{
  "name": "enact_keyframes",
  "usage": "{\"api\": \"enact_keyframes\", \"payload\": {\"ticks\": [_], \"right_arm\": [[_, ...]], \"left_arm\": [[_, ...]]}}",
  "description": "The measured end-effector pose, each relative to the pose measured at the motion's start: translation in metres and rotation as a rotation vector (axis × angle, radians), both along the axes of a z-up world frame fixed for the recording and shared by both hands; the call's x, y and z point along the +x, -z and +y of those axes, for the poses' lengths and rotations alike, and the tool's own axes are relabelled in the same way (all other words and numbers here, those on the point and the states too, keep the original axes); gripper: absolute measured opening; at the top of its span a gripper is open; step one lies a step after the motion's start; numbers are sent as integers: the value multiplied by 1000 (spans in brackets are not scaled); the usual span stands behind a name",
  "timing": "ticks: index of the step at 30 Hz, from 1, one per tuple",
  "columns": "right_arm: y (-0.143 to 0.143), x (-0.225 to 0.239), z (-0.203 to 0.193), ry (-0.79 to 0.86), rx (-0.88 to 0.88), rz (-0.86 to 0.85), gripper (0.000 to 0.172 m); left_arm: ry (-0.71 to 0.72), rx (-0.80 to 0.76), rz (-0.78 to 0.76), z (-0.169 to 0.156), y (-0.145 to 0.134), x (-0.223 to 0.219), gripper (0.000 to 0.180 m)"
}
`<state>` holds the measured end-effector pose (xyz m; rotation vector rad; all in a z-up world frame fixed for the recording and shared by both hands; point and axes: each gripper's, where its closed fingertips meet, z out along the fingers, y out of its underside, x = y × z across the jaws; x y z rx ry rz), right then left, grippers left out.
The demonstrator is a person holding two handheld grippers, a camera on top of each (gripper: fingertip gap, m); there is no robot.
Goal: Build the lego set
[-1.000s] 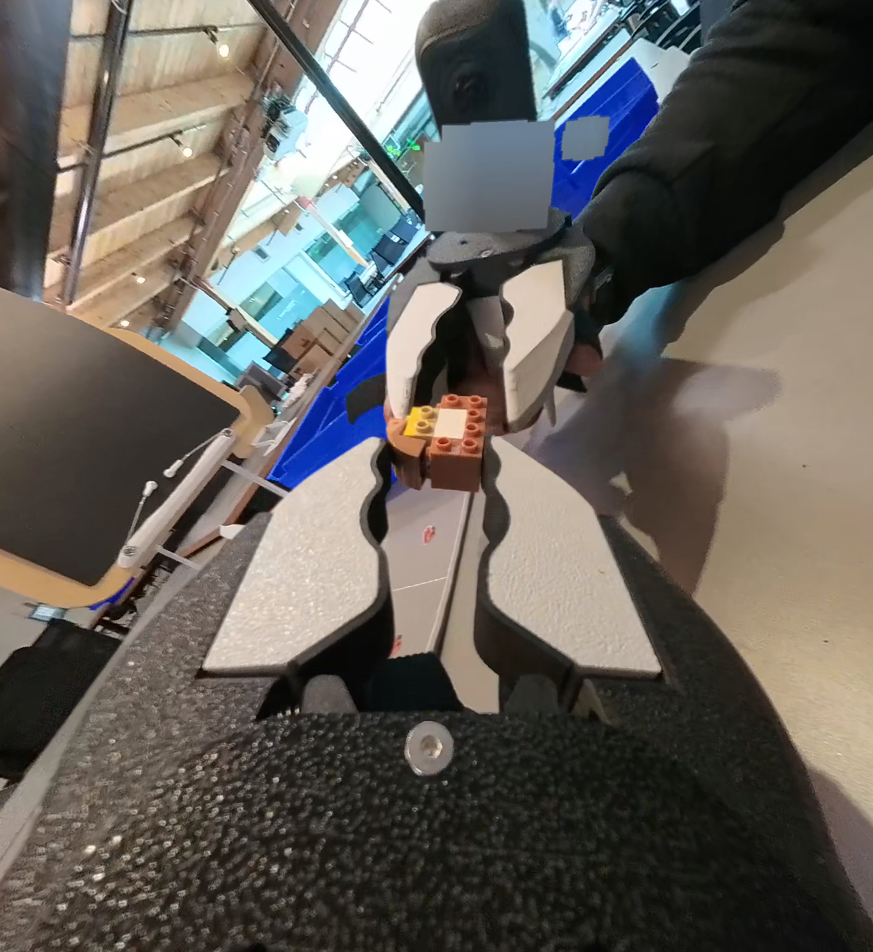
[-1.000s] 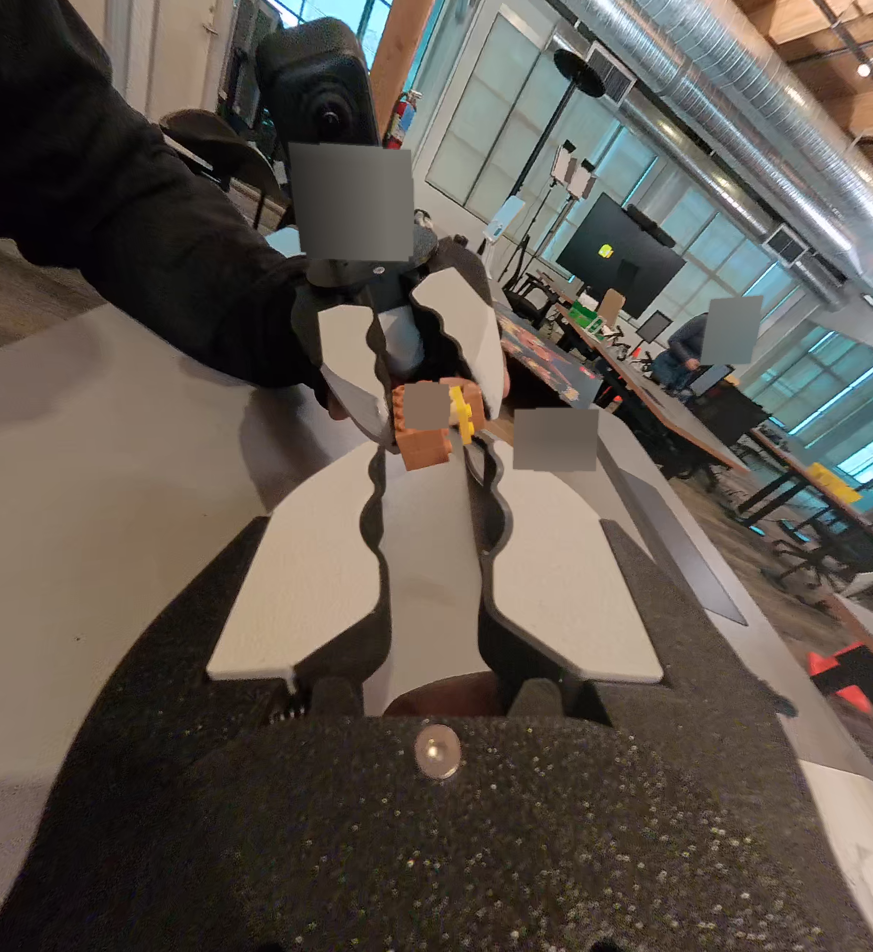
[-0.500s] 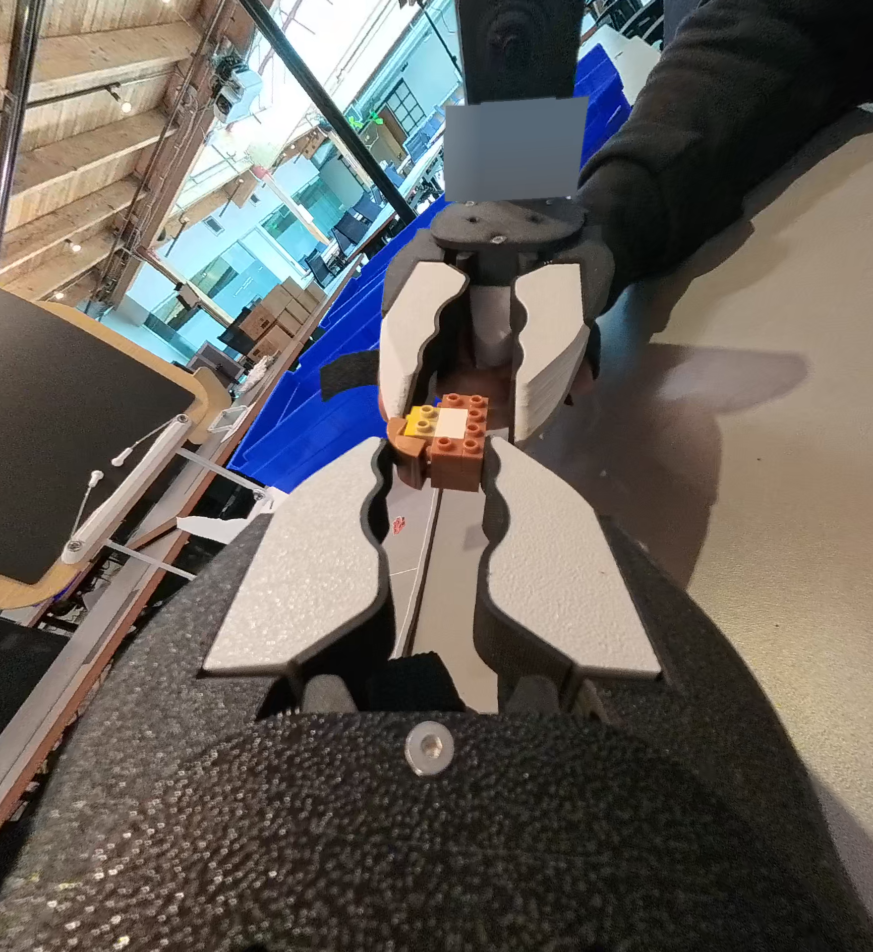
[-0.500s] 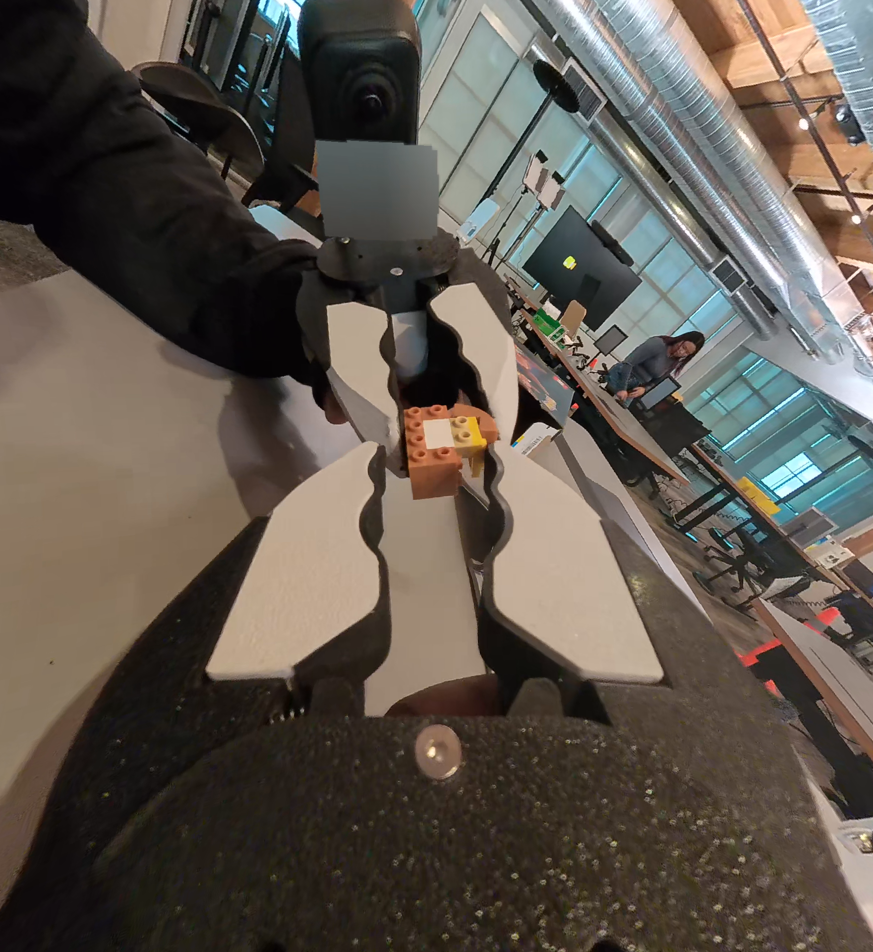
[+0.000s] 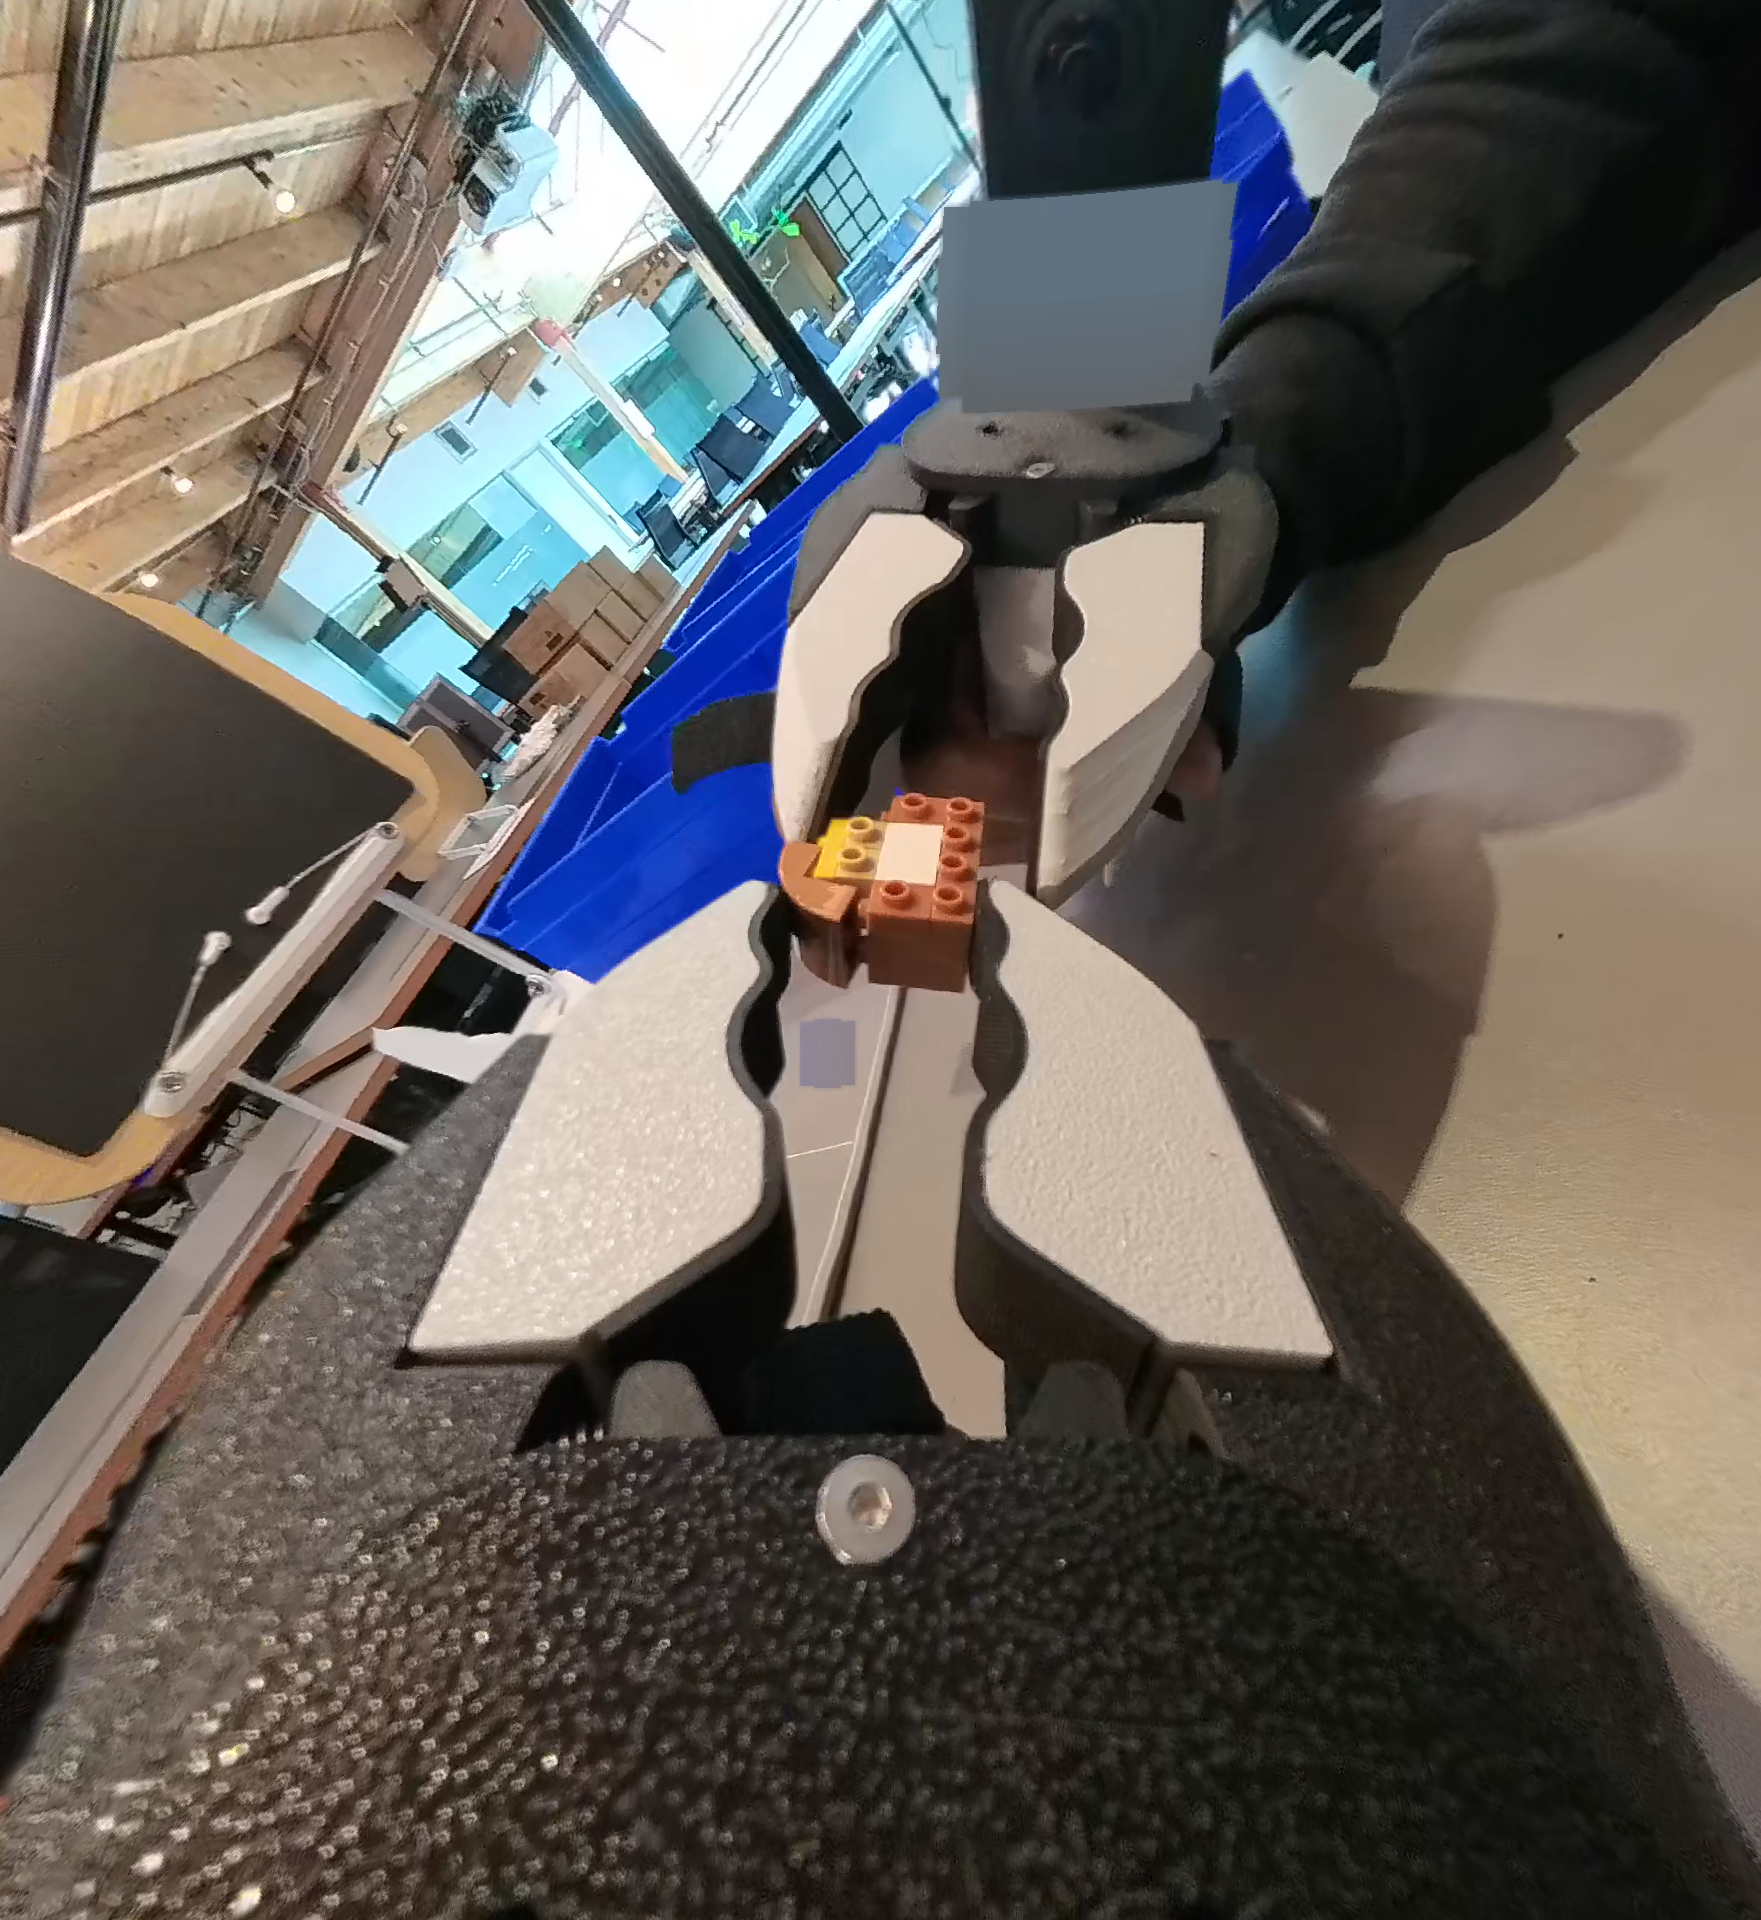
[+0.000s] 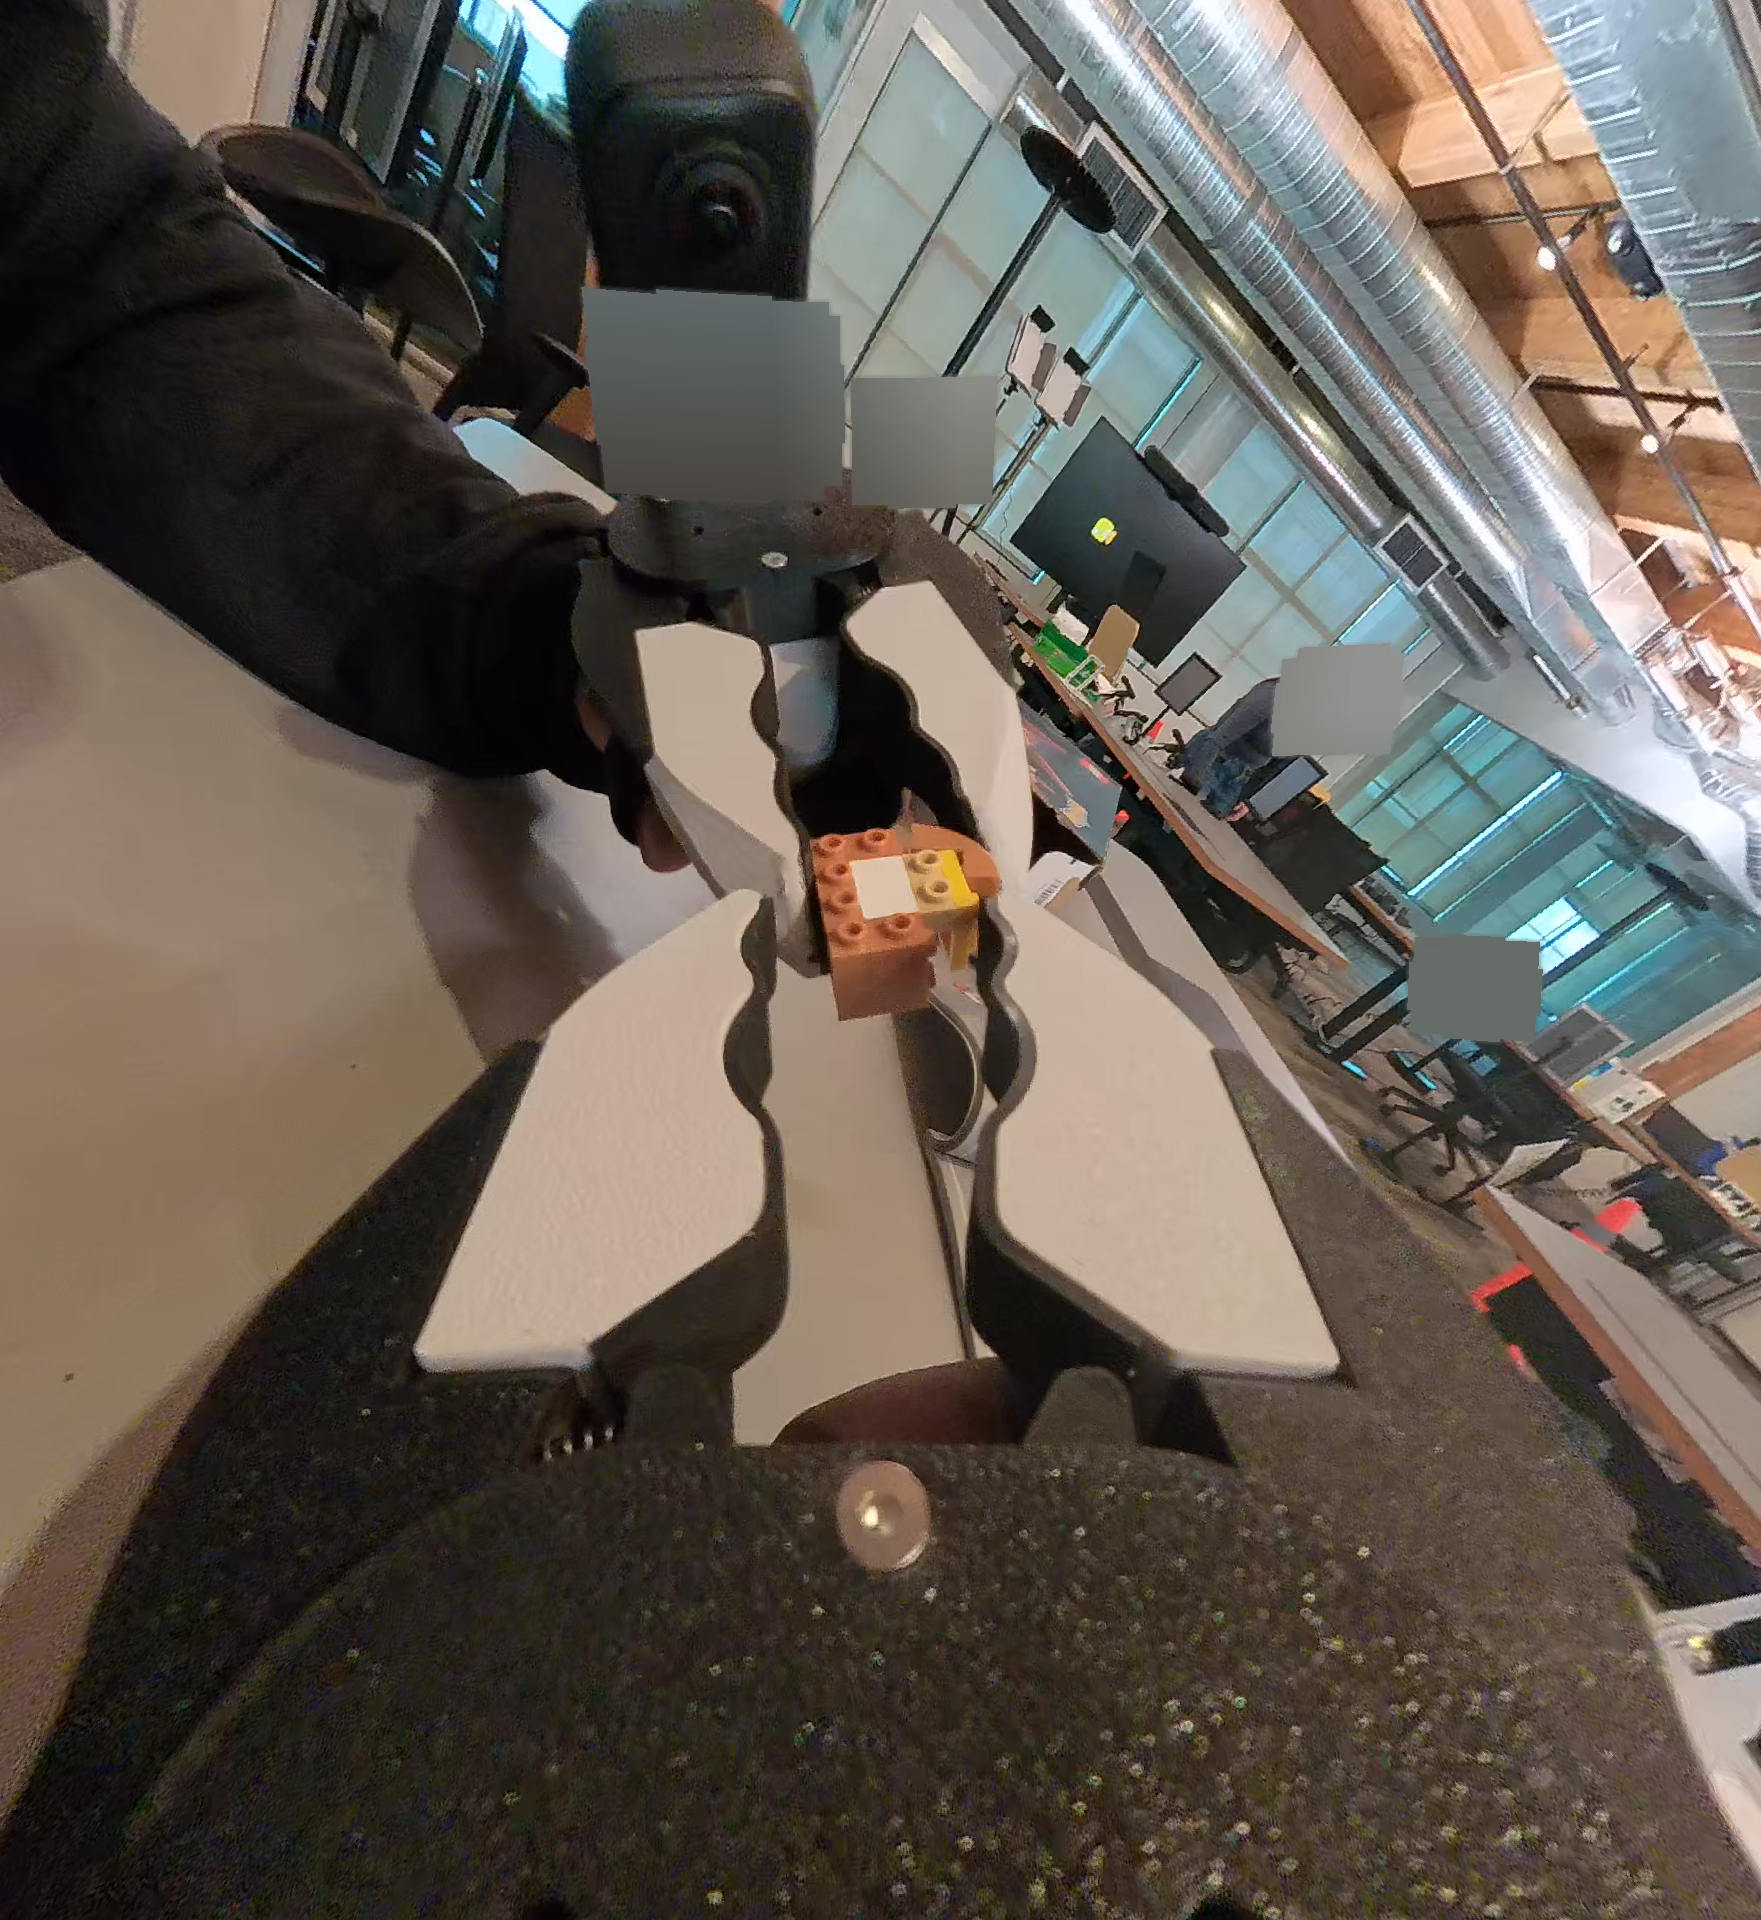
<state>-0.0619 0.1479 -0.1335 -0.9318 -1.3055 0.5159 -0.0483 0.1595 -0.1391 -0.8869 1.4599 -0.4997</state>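
Observation:
A small brick assembly (image 5: 917,904) hangs in the air between two grippers that face each other: brown bricks, a white tile and a yellow piece on top. My left gripper (image 5: 876,920) is shut on its near end, with both pads against its sides. The right gripper's fingers (image 5: 1115,707) reach in from the far side. In the right wrist view the assembly (image 6: 876,935) stands between the tips of my right gripper (image 6: 881,925). A gap shows between the right gripper's left pad and the brown brick. The left gripper's fingers (image 6: 710,748) clamp the far end.
A beige table (image 5: 1582,935) lies below and also shows in the right wrist view (image 6: 180,935). Black sleeves (image 5: 1478,260) (image 6: 180,364) are behind each far gripper. Blue bins (image 5: 647,831) stand past the table edge. Desks, a dark screen (image 6: 1125,561) and a seated person (image 6: 1229,748) are far off. Both grippers' tips are close together, under 4 cm apart.
Both grippers and the assembly have tilted and shifted together against the background. The assembly keeps its place between the fingertips, and neither gripper's fingers have visibly opened or closed.

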Motion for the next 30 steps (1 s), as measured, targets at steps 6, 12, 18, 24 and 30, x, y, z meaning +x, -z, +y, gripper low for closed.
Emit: {"api": "enact_keyframes", "payload": {"ticks": [6, 12, 18, 24, 30], "right_arm": [[0, 0, -2, -5, 38, -24, 36], [-1, 3, -4, -24, 48, -35, 35], [3, 0, -14, -54, 134, -87, 29], [7, -1, -18, -59, 192, -104, 29], [5, 0, -17, -35, 235, -90, 29]], "left_arm": [[51, -49, -10, -4, 0, -2, 33], [102, -31, -7, -12, -4, -4, 33], [123, 98, 40, -21, -2, -4, 33], [132, 185, 75, -25, 2, -4, 33], [105, 251, 61, -23, 0, -4, 33]]}}
